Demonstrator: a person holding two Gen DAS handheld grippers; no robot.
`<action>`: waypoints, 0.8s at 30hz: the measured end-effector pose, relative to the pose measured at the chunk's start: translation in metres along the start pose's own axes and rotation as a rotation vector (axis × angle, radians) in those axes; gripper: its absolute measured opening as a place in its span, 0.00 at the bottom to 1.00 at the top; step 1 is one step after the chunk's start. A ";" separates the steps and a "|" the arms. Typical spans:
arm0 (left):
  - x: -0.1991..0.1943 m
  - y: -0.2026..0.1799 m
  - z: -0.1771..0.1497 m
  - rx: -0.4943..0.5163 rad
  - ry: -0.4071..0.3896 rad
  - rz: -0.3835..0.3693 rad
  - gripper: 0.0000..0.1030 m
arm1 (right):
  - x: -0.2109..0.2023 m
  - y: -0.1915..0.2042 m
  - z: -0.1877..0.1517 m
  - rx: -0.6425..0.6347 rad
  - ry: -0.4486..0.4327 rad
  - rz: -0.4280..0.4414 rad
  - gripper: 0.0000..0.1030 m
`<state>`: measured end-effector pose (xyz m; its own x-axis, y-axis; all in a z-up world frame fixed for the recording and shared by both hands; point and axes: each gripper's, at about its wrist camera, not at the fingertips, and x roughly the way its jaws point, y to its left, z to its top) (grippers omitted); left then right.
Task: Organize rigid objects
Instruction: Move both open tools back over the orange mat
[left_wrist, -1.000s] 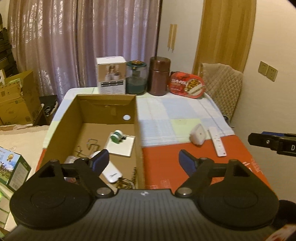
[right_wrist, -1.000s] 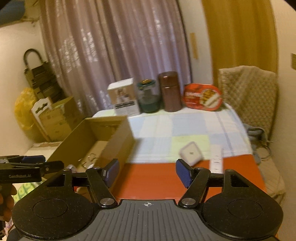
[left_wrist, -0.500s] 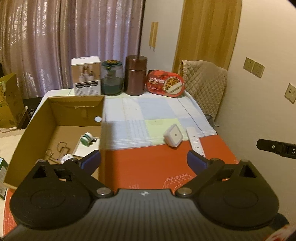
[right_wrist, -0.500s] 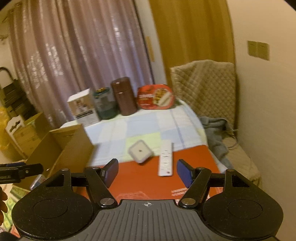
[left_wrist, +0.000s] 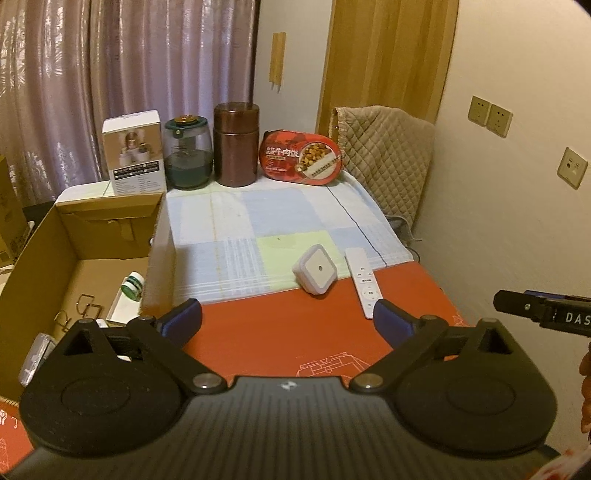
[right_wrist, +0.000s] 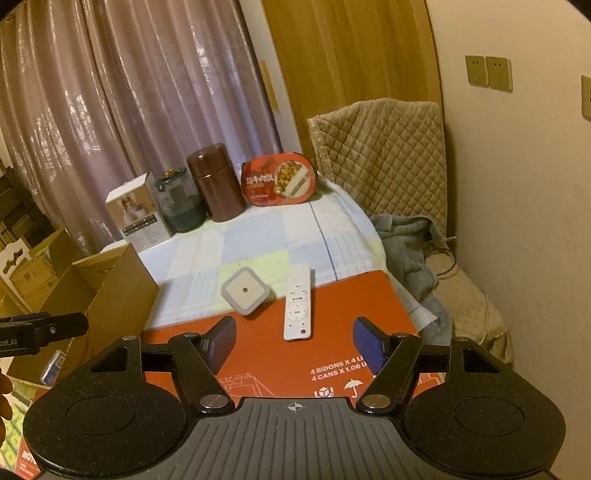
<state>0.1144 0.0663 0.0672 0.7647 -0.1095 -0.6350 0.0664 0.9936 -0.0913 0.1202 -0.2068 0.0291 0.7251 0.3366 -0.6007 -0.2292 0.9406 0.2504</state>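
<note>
A white square night-light (left_wrist: 315, 268) (right_wrist: 245, 291) and a white remote control (left_wrist: 364, 282) (right_wrist: 297, 308) lie side by side on the table where the checked cloth meets the red surface. An open cardboard box (left_wrist: 70, 236) (right_wrist: 110, 295) stands at the left; it holds a green-and-white roll (left_wrist: 133, 286), wire clips (left_wrist: 83, 306) and other small items. My left gripper (left_wrist: 288, 321) is open and empty, short of the night-light. My right gripper (right_wrist: 295, 341) is open and empty, just short of the remote.
At the table's back stand a white carton (left_wrist: 135, 153), a green glass jar (left_wrist: 188, 155), a brown canister (left_wrist: 236, 144) and a red meal tray (left_wrist: 301, 157). A quilted chair (right_wrist: 380, 155) and grey cloth (right_wrist: 406, 236) sit right, by the wall.
Both grippers have swung right, away from the box, and now face the night-light and remote. The right gripper has come closer to the remote. Both stay open.
</note>
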 end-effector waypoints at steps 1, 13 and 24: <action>0.001 -0.001 0.001 0.001 0.001 -0.002 0.94 | 0.001 -0.001 0.000 0.002 0.004 0.000 0.65; 0.027 -0.011 0.003 0.019 0.028 -0.018 0.94 | 0.021 -0.013 0.002 0.003 0.030 -0.019 0.65; 0.074 -0.024 0.011 -0.022 0.031 0.030 0.94 | 0.066 -0.019 0.008 -0.052 0.044 -0.008 0.65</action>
<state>0.1759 0.0351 0.0308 0.7458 -0.0808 -0.6612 0.0296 0.9957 -0.0883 0.1777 -0.2027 -0.0097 0.6982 0.3299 -0.6353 -0.2582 0.9438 0.2064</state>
